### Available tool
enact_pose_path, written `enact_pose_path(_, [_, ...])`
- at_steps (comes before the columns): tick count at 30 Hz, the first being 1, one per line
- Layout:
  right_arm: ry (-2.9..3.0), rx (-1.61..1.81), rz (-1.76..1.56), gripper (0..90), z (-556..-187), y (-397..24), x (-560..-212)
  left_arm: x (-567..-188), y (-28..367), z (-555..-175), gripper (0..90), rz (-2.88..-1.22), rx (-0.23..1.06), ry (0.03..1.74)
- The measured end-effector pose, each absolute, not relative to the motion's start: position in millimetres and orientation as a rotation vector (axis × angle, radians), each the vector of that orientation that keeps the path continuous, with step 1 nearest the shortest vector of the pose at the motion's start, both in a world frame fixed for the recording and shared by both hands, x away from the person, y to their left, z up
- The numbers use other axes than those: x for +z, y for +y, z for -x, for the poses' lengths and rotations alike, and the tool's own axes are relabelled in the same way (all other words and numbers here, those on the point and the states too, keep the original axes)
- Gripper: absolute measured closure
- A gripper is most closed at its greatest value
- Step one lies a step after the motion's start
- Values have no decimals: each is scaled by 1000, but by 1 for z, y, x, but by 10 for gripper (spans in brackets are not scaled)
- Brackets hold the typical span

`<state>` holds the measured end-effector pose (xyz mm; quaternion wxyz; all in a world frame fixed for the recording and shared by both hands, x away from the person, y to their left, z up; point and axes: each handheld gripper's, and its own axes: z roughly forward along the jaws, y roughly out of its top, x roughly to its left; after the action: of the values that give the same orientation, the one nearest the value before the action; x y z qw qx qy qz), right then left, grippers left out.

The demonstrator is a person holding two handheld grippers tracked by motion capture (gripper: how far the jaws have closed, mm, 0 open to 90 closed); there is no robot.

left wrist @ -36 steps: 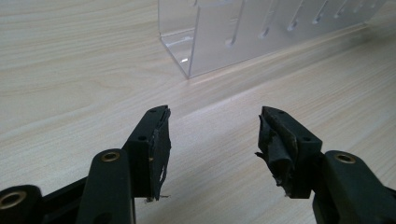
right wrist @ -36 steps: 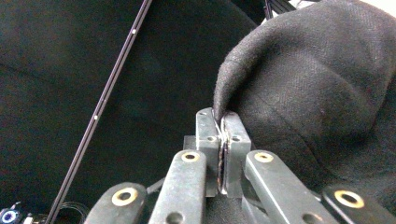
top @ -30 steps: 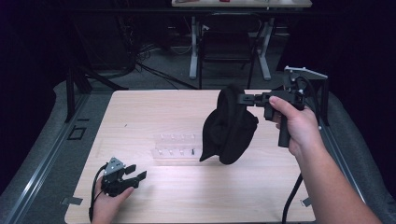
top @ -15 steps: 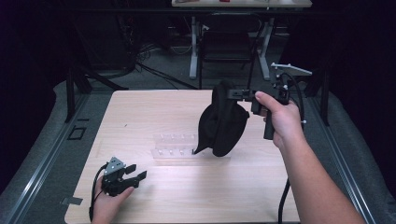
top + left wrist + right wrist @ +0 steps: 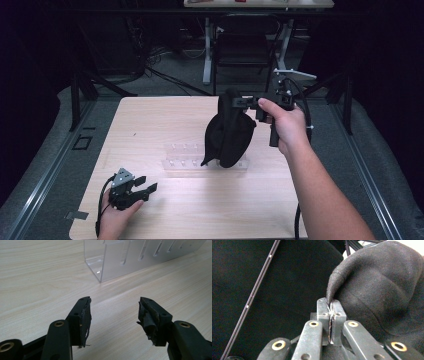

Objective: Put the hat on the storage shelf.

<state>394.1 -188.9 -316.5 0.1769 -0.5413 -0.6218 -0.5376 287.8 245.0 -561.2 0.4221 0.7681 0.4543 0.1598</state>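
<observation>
In the right gripper view the right gripper (image 5: 331, 305) has its jaws pressed together on a fold of the black cloth (image 5: 382, 290), pinching its edge just above the jaw tips; the rest of the cloth bulges to the upper right of that frame, against dark floor on the left. In the high view the same gripper (image 5: 239, 101) sits right of centre, held level by the right hand (image 5: 282, 122), and the cloth (image 5: 227, 132) hangs from its jaws as a limp, rounded bundle. The cloth's lower end hangs in front of the right part of the clear rack (image 5: 185, 155), which lies across the middle of the table (image 5: 150, 115); whether cloth and rack touch cannot be told.

The left gripper (image 5: 145, 187) rests at the lower left of the table in the left hand (image 5: 115, 220), well apart from the cloth. In the left gripper view its jaws (image 5: 113, 315) stand wide apart with bare wood between them, their pads worn and frayed. Beyond the jaws, in the upper middle of that frame, stands the near end of the rack (image 5: 125, 257), a clear plastic piece with slots cut in its wall; the end compartment seen there holds nothing.
</observation>
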Motion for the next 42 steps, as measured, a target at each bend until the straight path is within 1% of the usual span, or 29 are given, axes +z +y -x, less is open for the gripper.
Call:
enact_pose_path(23, [-1676, -1539, 1523, 883, -402, -175, -335, -561, 240, -288, 447, -1917, 410, 1114])
enact_pose_path(27, [-1670, -1544, 1512, 883, -403, -171, -338, -559, 237, -287, 461, -1913, 411, 1092])
enact_pose_path(36, [-1623, -1568, 1506, 883, -405, -172, -345, -546, 228, -285, 540, -1868, 394, 1022])
enact_pose_path(42, [-1618, -1575, 1503, 883, -404, -169, -345, -532, 218, -284, 540, -1843, 402, 984])
